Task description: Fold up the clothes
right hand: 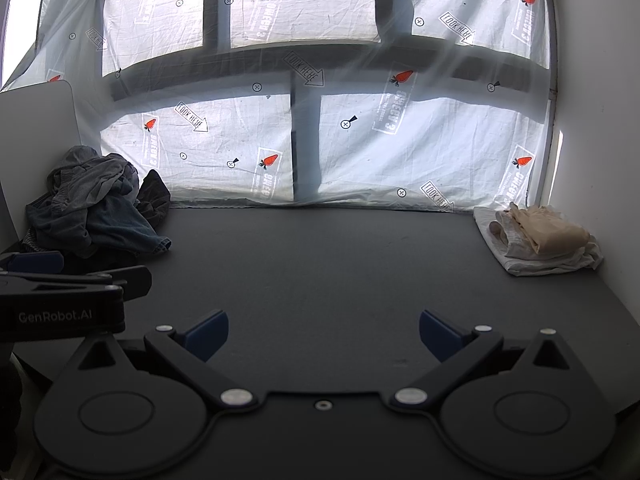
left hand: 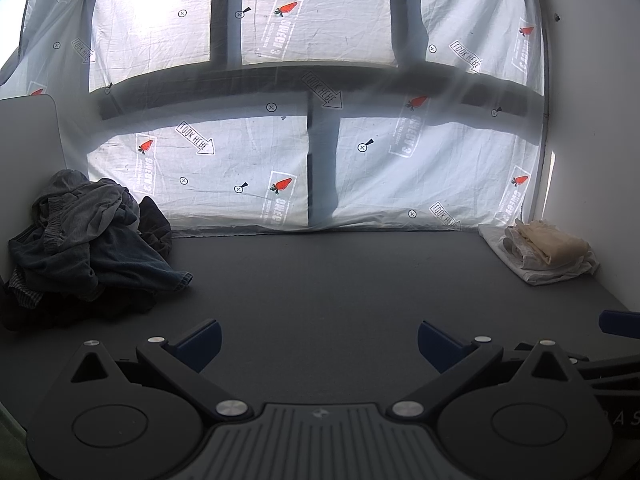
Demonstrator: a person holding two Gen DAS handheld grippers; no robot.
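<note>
Both claws, left gripper (left hand: 320,340) and right gripper (right hand: 324,332), gaping wide, holding nothing | unfolded clothes pile (left hand: 92,240) sitting ahead-left; folded stack (right hand: 536,240) ahead-right | judging: reaching left, pinching one top garment only.

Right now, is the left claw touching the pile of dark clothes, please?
Apart. The left wrist view shows bare table between the open left claw and the dark clothes pile.

Matt dark table (left hand: 320,280); crumpled denim and knit cloth heap (left hand: 88,236) far left of tongs; smooth cream folded fabric (left hand: 544,248) far right.
</note>
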